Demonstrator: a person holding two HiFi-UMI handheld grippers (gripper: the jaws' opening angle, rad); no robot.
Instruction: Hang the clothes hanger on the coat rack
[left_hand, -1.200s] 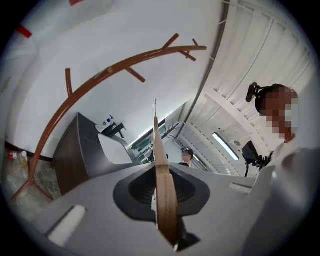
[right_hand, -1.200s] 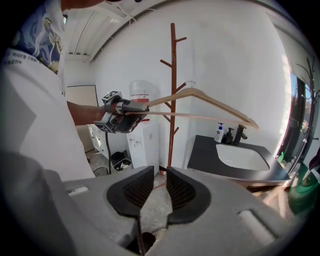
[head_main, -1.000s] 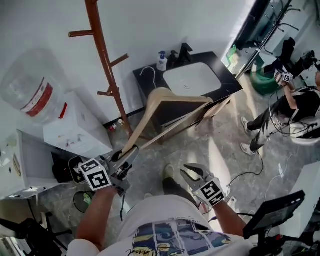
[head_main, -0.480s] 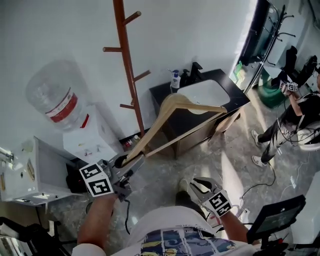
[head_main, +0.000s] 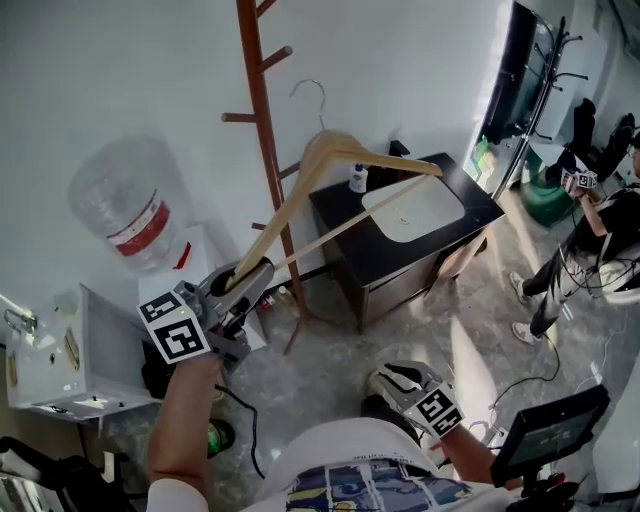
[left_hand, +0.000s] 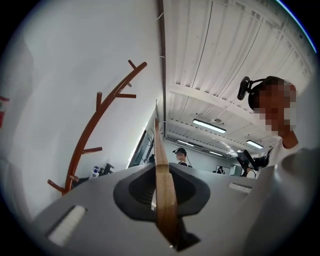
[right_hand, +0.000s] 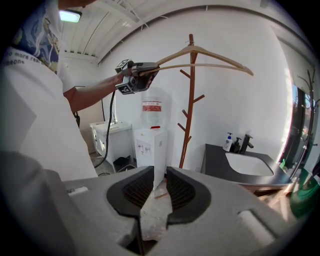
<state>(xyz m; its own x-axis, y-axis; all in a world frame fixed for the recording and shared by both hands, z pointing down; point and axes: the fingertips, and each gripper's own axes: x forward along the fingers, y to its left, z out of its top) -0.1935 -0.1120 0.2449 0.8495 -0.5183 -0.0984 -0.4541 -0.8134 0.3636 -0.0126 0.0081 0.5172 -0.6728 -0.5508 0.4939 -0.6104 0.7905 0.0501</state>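
A pale wooden clothes hanger (head_main: 335, 152) with a thin metal hook (head_main: 318, 92) is held up in the air. My left gripper (head_main: 238, 288) is shut on the end of one arm, and the wood shows edge-on (left_hand: 164, 195) between its jaws. The hook hangs just right of the brown coat rack (head_main: 263, 130), between its pegs, and I cannot tell whether it touches one. The right gripper view shows the hanger (right_hand: 210, 52) raised across the rack's top (right_hand: 190, 95). My right gripper (head_main: 396, 378) stays low near my waist, open with nothing between its jaws (right_hand: 155, 182).
A water dispenser with a large bottle (head_main: 128, 205) stands left of the rack. A black vanity (head_main: 392, 262) with a white sink (head_main: 415, 208) stands to its right. Another person (head_main: 585, 235) stands at far right. A monitor (head_main: 545, 435) is at lower right.
My left gripper has lifted the hanger and rolled it more upright. The hook has gone from beside the sink up to the rack's pegs. The right gripper shifted slightly.
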